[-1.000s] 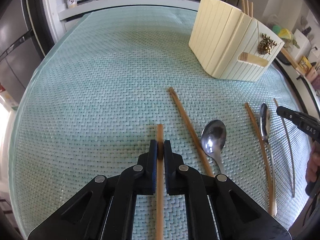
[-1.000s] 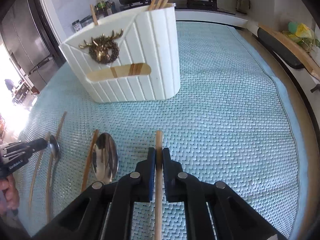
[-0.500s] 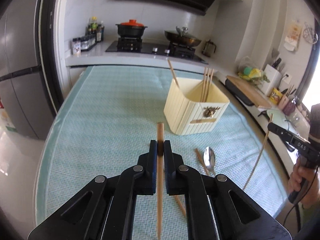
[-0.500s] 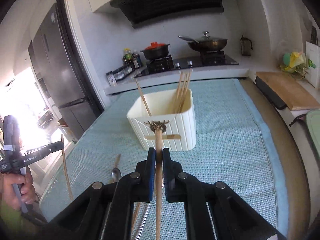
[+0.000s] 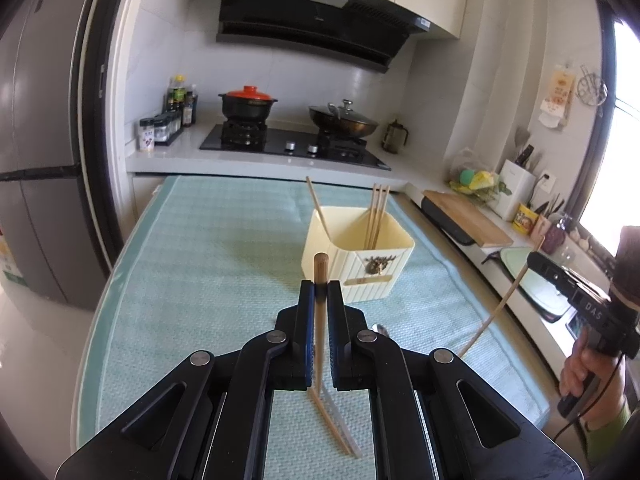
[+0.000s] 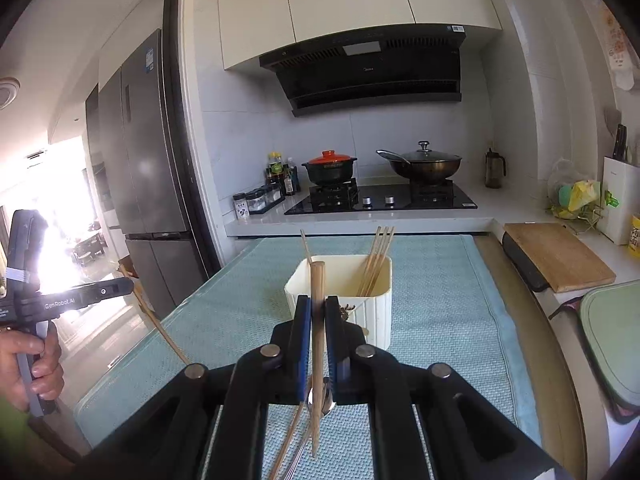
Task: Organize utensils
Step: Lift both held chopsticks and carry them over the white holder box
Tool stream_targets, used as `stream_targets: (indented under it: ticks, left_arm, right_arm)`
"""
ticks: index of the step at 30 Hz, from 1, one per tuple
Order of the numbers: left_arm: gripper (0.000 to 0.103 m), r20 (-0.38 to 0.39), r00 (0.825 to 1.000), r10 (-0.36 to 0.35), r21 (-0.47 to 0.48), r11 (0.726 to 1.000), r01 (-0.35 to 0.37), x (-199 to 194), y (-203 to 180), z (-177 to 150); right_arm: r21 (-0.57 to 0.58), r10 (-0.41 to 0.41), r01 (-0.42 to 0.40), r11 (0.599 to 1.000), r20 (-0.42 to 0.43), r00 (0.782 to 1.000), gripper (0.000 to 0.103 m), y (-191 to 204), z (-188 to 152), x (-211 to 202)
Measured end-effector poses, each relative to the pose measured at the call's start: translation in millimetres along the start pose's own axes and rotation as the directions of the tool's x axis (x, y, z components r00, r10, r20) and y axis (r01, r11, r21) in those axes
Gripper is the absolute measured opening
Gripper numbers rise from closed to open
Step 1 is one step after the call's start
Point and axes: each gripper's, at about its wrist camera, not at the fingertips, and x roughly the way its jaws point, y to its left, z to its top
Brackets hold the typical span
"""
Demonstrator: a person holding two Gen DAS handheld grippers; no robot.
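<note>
Left gripper: matte black plastic, two flat fingers with blue pads on the inner faces. Angular linkage arms behind, each with round silver screws at the pivots. Right gripper: same build, black with blue pads, silver pivot screws. White lettering "DAS" on its side as seen from the left wrist camera; "GenRobot.AI" on the left gripper's side from the right wrist camera. Thin black cable at the right hand. Green sleeve at the wrist.

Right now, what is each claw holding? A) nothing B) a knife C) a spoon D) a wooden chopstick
D: the left claw is shut on a wooden chopstick, and the right claw is shut on another chopstick.
</note>
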Motion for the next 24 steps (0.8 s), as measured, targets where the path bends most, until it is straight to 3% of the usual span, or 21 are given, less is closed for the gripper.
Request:
stream_targets:
  ticks: [24]
  left_arm:
    - [0.004,0.004,1.0,-0.007,-0.006,1.0,0.007,-7.5,-1.8,-5.6]
  right_arm:
    - [-0.012,0.026,-0.026,1.0,-0.015,1.0,0.007,5.4,-6.8,-10.6]
